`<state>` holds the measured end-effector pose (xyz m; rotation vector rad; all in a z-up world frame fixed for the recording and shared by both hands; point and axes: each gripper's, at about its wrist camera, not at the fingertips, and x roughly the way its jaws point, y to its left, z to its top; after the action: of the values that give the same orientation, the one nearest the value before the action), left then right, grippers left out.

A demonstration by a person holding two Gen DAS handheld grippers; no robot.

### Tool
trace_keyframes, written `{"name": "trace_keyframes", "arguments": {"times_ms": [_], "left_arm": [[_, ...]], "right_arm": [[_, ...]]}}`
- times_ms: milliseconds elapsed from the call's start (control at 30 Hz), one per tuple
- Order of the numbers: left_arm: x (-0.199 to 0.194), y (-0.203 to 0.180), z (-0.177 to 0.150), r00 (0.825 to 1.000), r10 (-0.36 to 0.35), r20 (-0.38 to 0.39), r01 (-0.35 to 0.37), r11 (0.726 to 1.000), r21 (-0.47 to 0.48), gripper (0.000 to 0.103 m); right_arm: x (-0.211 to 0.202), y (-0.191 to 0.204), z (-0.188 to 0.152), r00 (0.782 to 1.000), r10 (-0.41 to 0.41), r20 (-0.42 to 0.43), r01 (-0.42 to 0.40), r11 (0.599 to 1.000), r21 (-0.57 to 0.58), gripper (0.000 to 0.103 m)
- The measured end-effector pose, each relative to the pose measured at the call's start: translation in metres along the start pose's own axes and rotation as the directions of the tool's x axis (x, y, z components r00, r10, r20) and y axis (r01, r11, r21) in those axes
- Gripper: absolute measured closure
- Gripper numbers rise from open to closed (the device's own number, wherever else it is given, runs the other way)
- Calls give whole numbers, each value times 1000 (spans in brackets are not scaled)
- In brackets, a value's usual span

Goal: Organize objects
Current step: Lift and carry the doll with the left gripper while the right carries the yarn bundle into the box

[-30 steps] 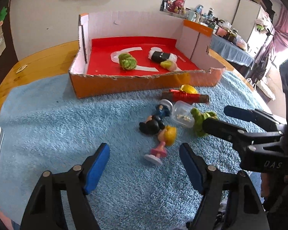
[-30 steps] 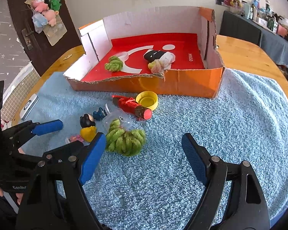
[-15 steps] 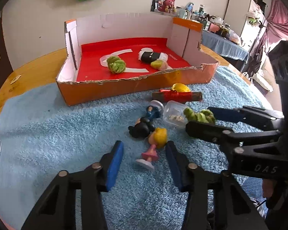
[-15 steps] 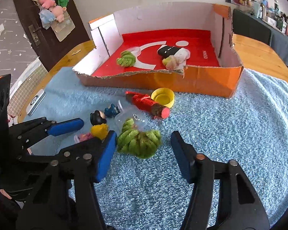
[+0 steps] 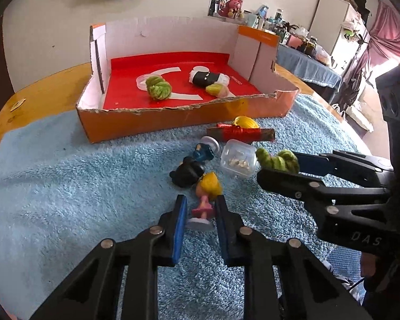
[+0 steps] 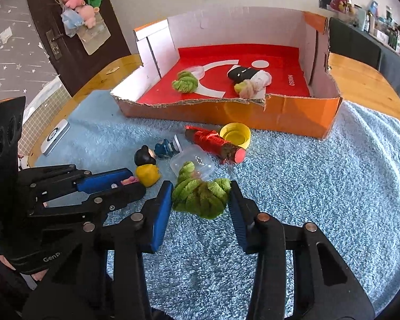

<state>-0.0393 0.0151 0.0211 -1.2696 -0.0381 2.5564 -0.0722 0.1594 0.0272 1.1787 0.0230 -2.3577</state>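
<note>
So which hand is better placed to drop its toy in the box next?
Probably right: its hand-held gripper brackets the green yarn bundle nearer the cardboard box; the left only flanks the doll's base.

Two green yarn bundles are counted, one in the cardboard box (image 6: pixel 293 117) at (image 6: pixel 185 82) and one on the blue towel (image 6: pixel 320 186) at (image 6: pixel 200 196). Two toy figurines are seen, a yellow-haired one (image 5: pixel 206 194) and a black-haired one (image 5: pixel 192 166). One clear plastic jar (image 5: pixel 238 158), one yellow cap (image 6: pixel 235 134), one red roll (image 6: pixel 216 144) and two grippers (image 5: pixel 198 213) (image 6: pixel 200 202) are counted.

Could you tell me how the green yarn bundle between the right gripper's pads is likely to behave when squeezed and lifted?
The green yarn bundle looks soft and loosely coiled, so it will probably compress and sag. It seems light. A loose loop might snag the clear plastic jar touching it.
</note>
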Motion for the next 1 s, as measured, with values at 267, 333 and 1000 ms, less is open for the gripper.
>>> {"name": "trace_keyframes", "arguments": {"times_ms": [267,333,1000], "left_arm": [[-11,2,1,999,9,31,-9,1000,-12,81],[-14,2,2,999,14,43,-14,1000,-13,81],[-38,0,13,994,14,105,-13,1000,-10,82]], "right_arm": [[-7,4,1,1000,10,22,-10,1000,-5,63],[-9,5,2,1000,12,28,-12,1000,-6,63],[-26,12,11,997,25,77,-23,999,-22,63]]}}
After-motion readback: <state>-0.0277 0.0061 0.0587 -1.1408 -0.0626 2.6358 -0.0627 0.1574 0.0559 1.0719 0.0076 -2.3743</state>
